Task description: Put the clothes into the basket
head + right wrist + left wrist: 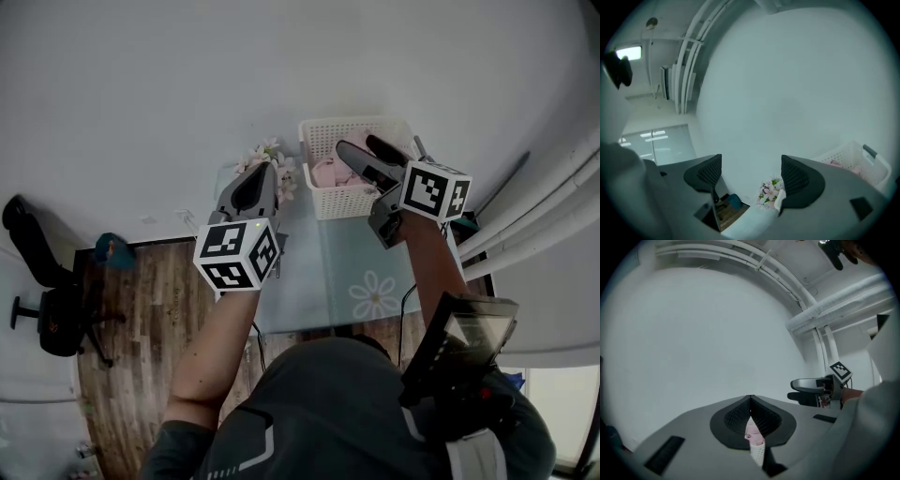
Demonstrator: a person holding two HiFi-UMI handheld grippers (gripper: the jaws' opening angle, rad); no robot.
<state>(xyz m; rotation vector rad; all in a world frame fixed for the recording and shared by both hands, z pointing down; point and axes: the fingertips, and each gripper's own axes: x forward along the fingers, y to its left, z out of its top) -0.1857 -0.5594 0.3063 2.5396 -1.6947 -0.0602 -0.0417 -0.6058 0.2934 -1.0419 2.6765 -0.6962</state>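
A white mesh basket [349, 201] stands at the far end of the glass table [314, 272], against the wall. Pink clothes [327, 173] lie inside it; in the right gripper view their edge [836, 163] shows above the basket's rim [855, 157]. My right gripper [359, 146] hovers over the basket, open, with nothing between its jaws [750, 164]. My left gripper [265, 169] is raised to the left of the basket, its jaws shut [750, 400] and pointing at the wall. A sliver of pink and white mesh shows below its closed jaws.
A bunch of pink artificial flowers [277, 165] stands on the table just left of the basket, also in the right gripper view [769, 191]. A black office chair [52, 314] and a teal object [111, 251] are on the wooden floor at left. White pipes [548, 202] run along the right.
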